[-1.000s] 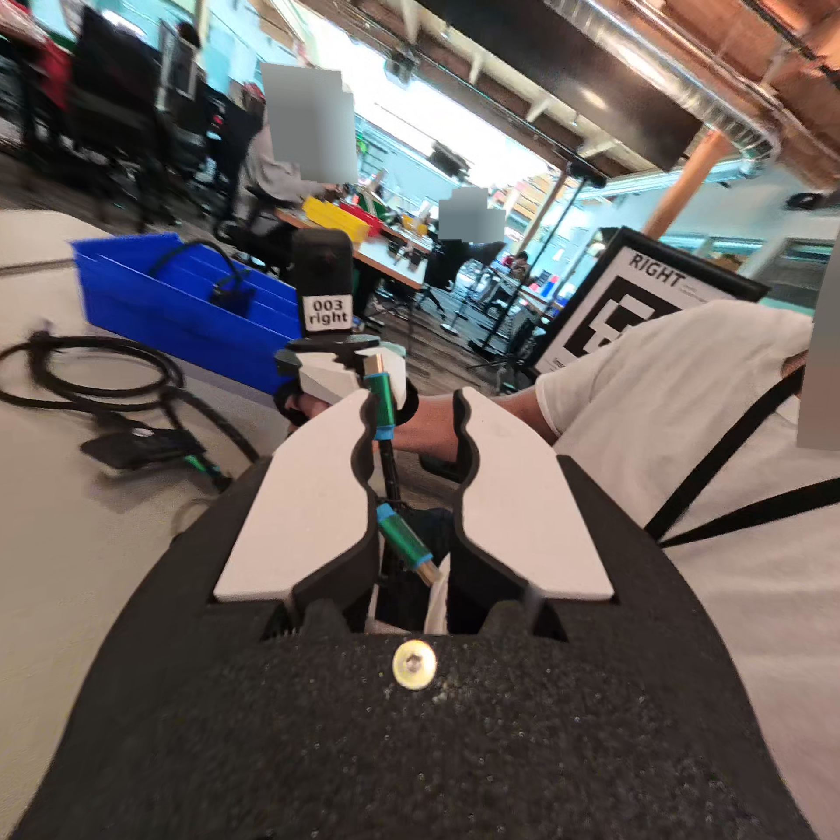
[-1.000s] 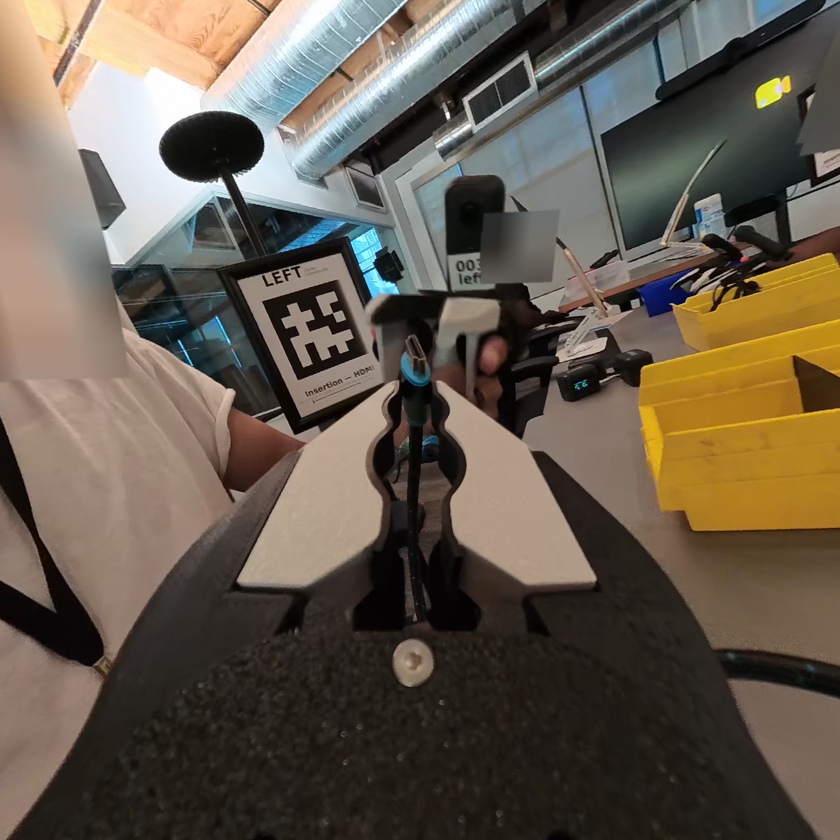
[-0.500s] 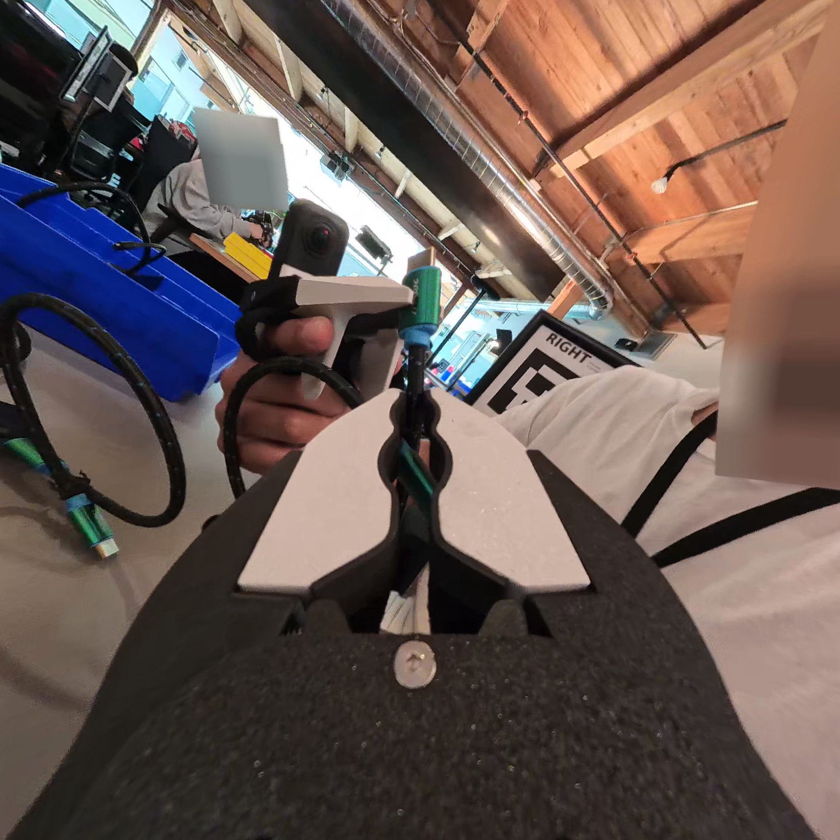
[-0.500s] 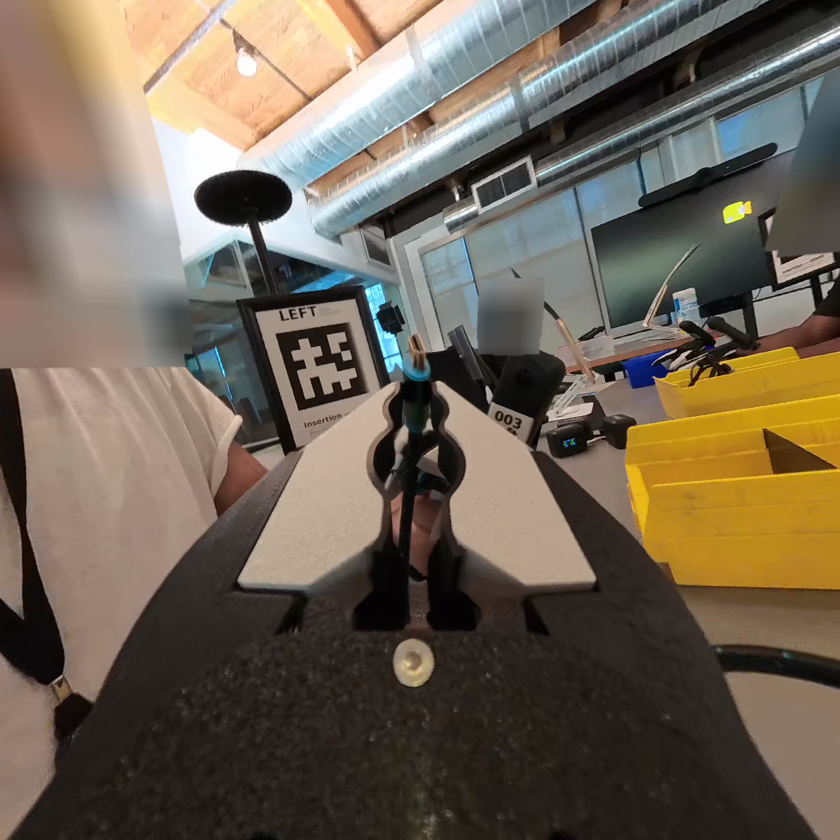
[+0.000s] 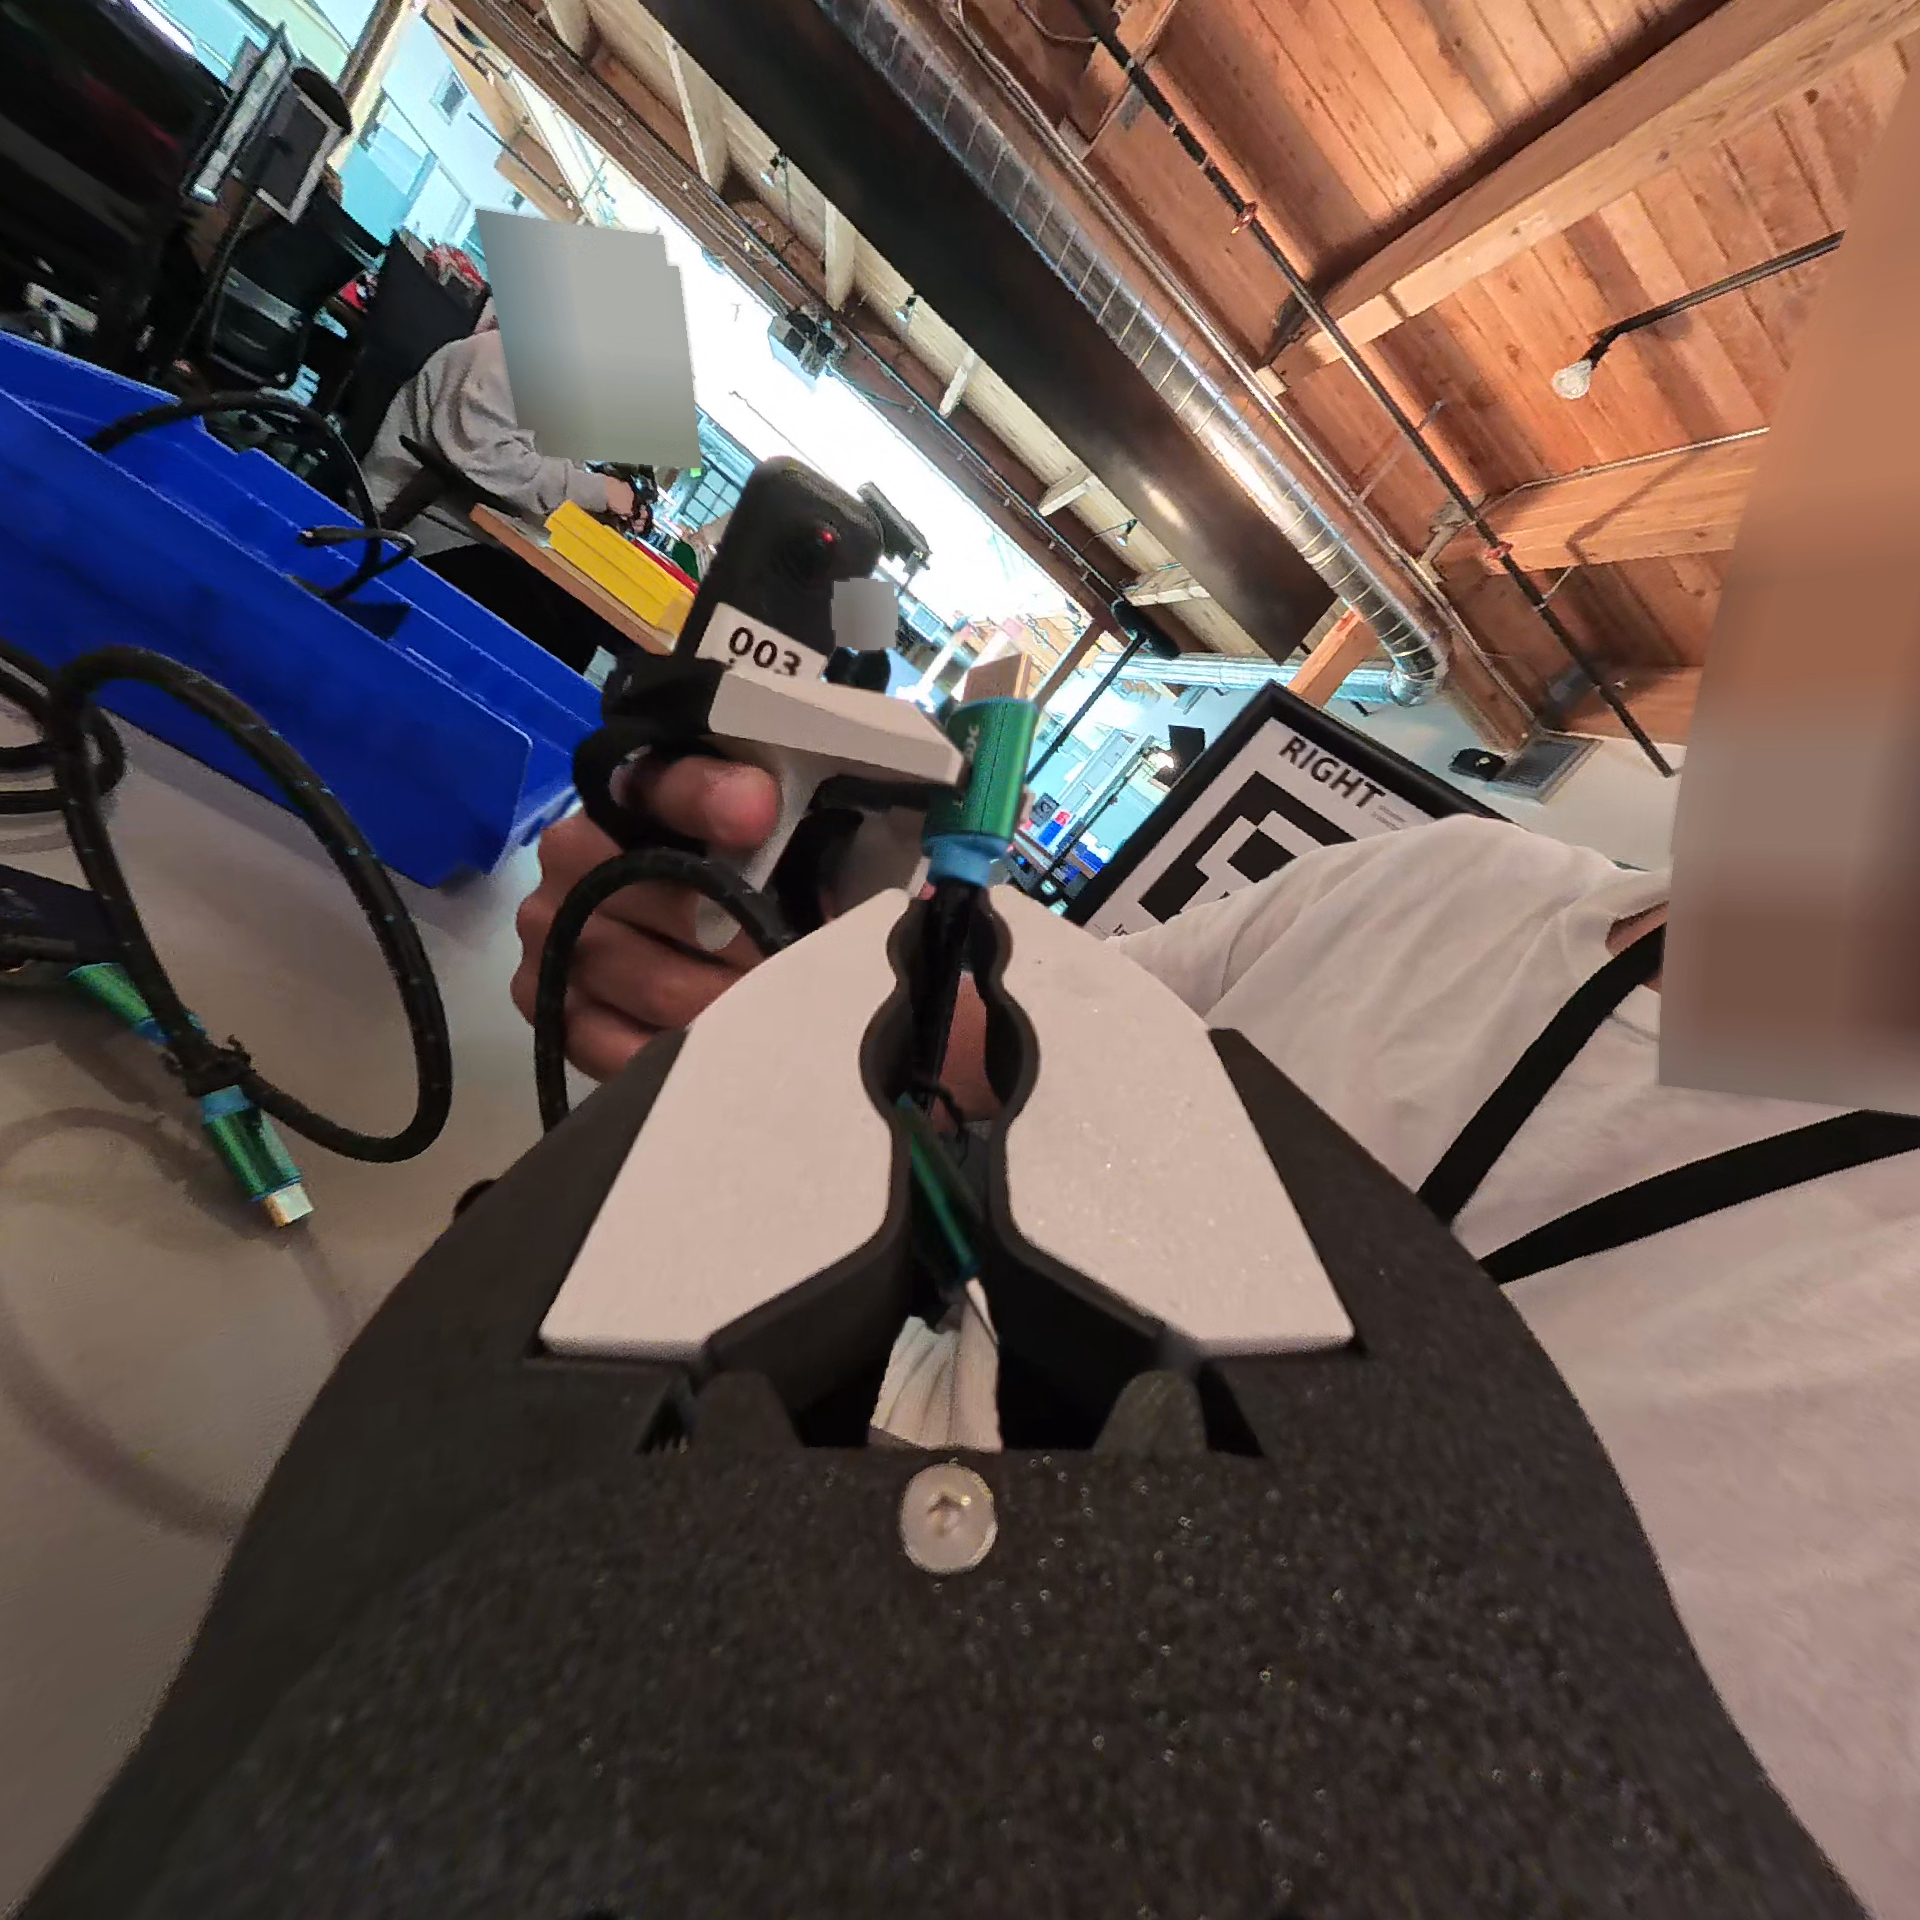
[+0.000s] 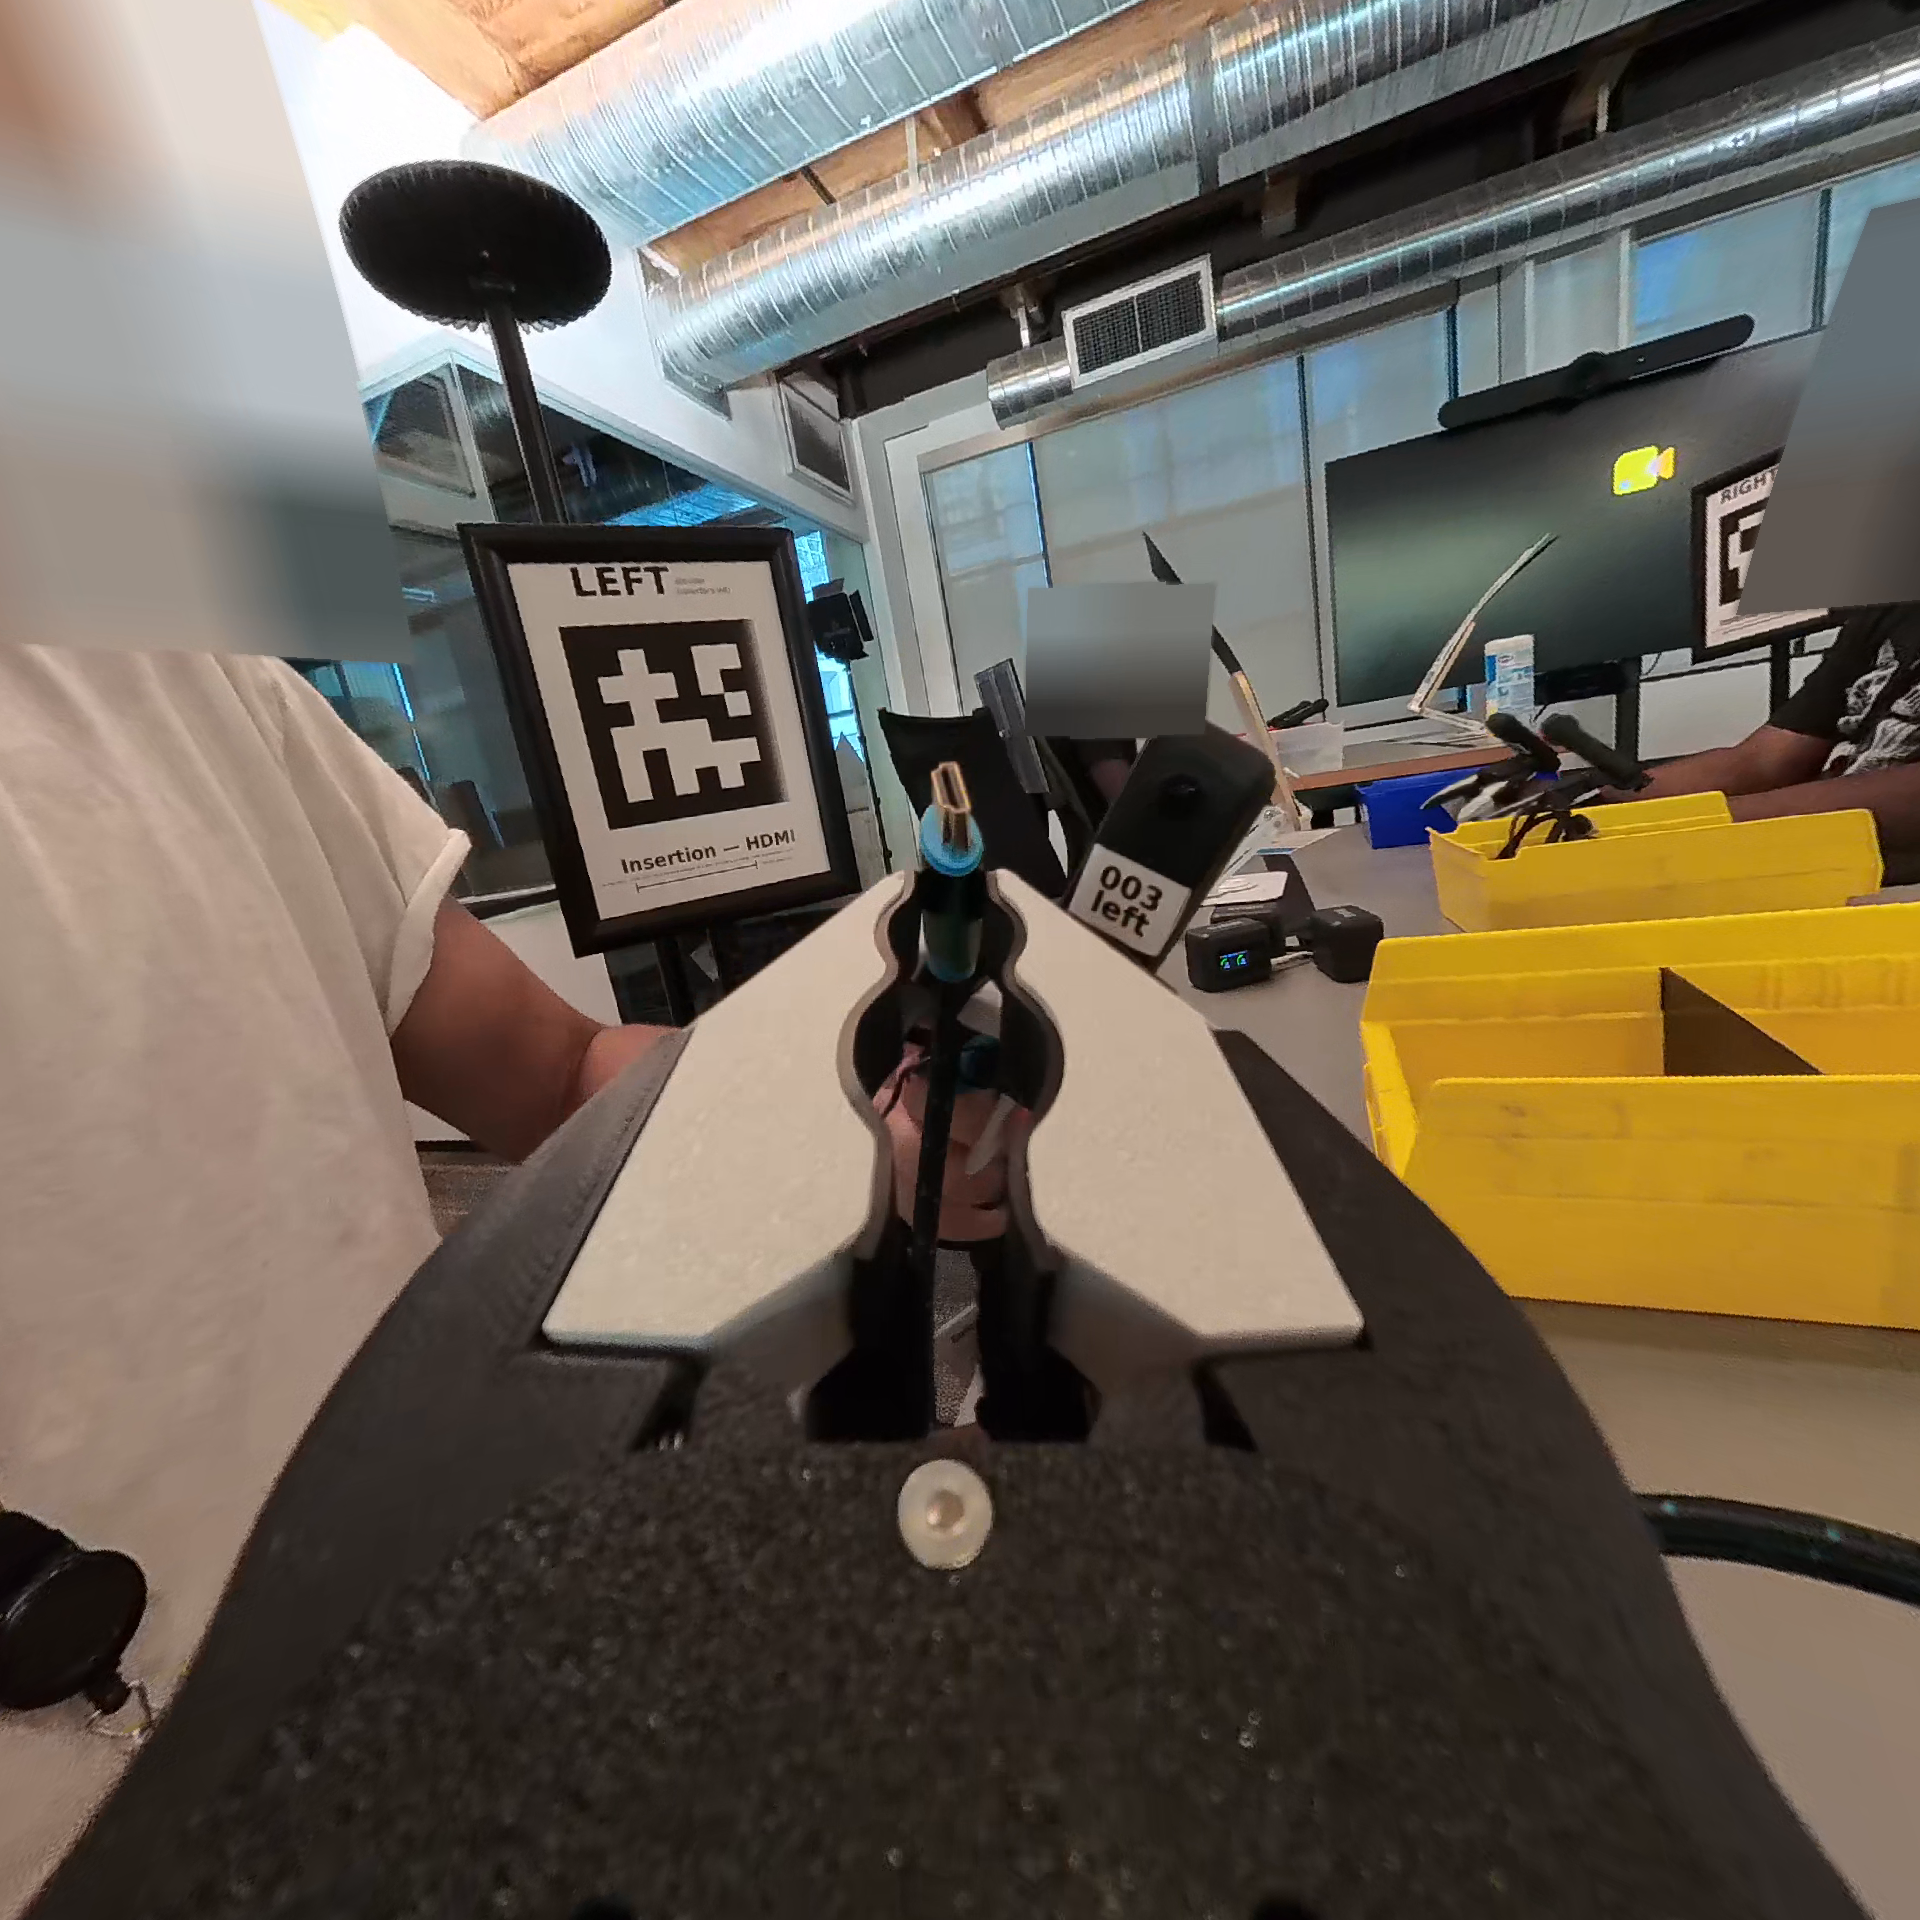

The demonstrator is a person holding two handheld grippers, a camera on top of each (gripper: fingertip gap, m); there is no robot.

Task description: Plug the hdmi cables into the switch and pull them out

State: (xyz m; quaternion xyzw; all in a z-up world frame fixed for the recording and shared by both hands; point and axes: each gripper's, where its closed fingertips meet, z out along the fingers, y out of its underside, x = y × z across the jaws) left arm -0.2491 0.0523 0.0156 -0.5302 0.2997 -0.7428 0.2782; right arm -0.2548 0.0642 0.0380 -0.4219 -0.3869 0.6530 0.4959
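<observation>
Over the last second the left gripper [image 5: 943,914] has clamped onto the cable just below the green HDMI plug [image 5: 987,769] that the right gripper [image 6: 951,883] pinches aloft above the desk [image 5: 156,1403], suggesting a hand-to-hand regrip before insertion

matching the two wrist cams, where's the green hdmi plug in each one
Left wrist view: the green plug stands just above centre, past the tips of the left claw, which is shut on its black cable.
Right wrist view: the plug is at upper centre, pinched in the right claw, gold tip up.
Shared landmark: the white shirt, right side there, left side here.
</observation>
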